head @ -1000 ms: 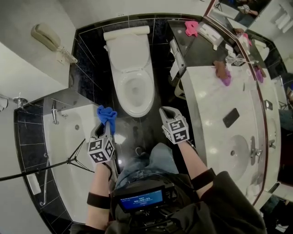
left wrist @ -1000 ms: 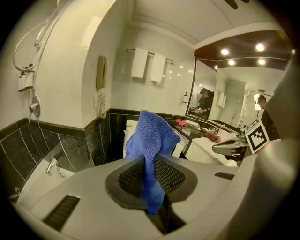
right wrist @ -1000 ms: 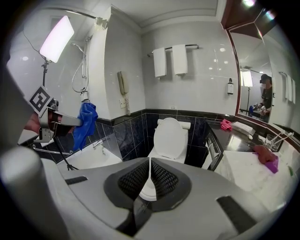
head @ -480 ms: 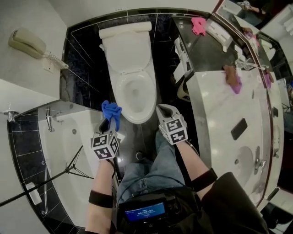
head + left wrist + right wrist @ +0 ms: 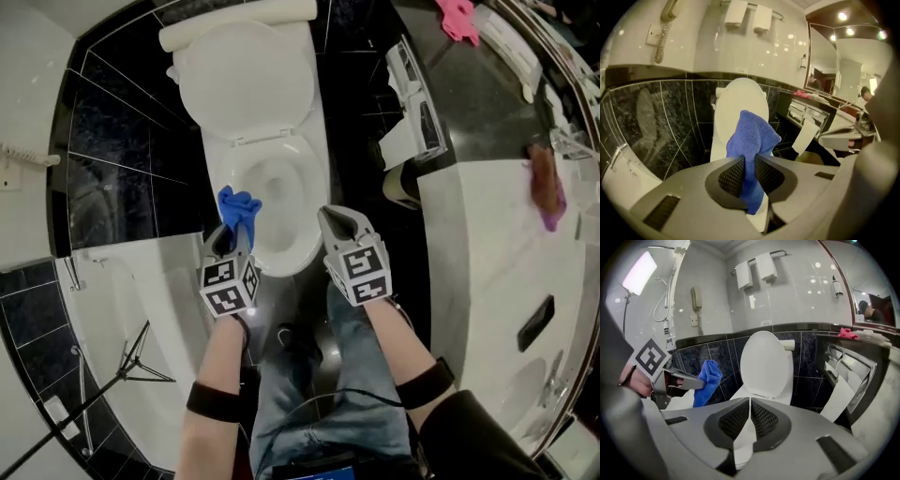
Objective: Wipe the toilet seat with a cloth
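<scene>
Left fingers: nearly closed, pinching a bunched blue microfibre cloth (image 5: 752, 136) that stands up past the tips of the left gripper (image 5: 751, 163).
Right fingers: pressed together on nothing; the right gripper (image 5: 749, 401) carries nothing.
Cloth's place: centre of the head view, over the near left rim of the white oval toilet seat (image 5: 307, 234); contact unclear.
Progress: wiping seemingly not yet started; the whole ring remains.
Surface: glossy seat, lid (image 5: 246, 80) raised.
Room: black marble tiles (image 5: 122, 122), white bathtub (image 5: 122, 291) lower left, pale marble worktop (image 5: 487, 253) right.

My cloth (image 5: 239, 206) is bright blue, the toilet seat (image 5: 314, 178) white, the wall tiles (image 5: 122, 122) black with pale veins, my left gripper (image 5: 235, 232) and right gripper (image 5: 333, 217) grey with black-and-white square markers
</scene>
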### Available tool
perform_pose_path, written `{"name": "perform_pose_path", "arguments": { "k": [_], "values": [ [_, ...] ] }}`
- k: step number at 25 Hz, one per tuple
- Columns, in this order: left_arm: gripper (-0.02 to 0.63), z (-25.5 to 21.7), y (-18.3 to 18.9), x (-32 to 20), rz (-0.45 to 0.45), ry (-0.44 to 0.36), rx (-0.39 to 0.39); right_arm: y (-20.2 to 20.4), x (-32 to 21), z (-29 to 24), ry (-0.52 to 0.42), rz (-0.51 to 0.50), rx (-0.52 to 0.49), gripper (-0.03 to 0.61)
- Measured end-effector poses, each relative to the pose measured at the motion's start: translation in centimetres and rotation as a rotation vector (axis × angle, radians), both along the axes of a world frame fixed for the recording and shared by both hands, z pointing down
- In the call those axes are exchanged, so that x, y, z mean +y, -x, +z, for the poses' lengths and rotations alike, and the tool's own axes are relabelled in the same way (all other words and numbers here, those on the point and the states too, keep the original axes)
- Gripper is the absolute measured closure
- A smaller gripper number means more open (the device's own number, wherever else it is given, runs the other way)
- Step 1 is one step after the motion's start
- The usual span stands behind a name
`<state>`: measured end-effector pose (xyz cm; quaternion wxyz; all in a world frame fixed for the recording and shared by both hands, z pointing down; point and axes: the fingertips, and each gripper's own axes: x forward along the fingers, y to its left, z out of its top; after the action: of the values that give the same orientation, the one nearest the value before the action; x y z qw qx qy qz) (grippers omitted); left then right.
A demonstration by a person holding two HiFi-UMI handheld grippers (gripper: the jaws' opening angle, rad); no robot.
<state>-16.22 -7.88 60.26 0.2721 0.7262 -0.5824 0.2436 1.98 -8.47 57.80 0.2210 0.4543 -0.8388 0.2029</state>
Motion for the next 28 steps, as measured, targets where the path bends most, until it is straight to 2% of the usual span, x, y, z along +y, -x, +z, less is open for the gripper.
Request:
{"name": "perform_pose_path", "arguments": {
  "k": [6, 13, 17, 20, 24, 28],
  "values": [
    [0.551, 10.5, -3.3, -6.0, 0.008, 0.037, -0.002, -1.7, -3.9, 6.2, 0.002, 0.031, -0.032, 0.549],
    [0.551, 18.6, -5.3, -13.3, -0.042, 0.089, -0.011, -3.2, -6.8, 9.4, -0.006, 0.030, -0.046, 0.549],
    [0.551, 20.8, -6.6, -17.0, -0.046, 0.104, -0.029, -4.1, -8.6, 10.4, -0.015, 0.028, -0.053, 0.549],
    [0.551, 22.1, -7.8, -18.9, -0.012, 0.115, -0.052, -4.8, -9.5, 11.4, -0.007, 0.033, -0.057, 0.549],
    [0.551, 23.9, -7.7, -21.0, -0.004, 0.123, -0.108, -5.5, -10.6, 12.3, -0.006, 0.039, -0.059, 0.549],
    [0.551, 26.2, -7.6, -21.8, -0.003, 0.156, -0.119, -5.8, -10.9, 13.1, 0.001, 0.036, -0.058, 0.549]
  ]
}}
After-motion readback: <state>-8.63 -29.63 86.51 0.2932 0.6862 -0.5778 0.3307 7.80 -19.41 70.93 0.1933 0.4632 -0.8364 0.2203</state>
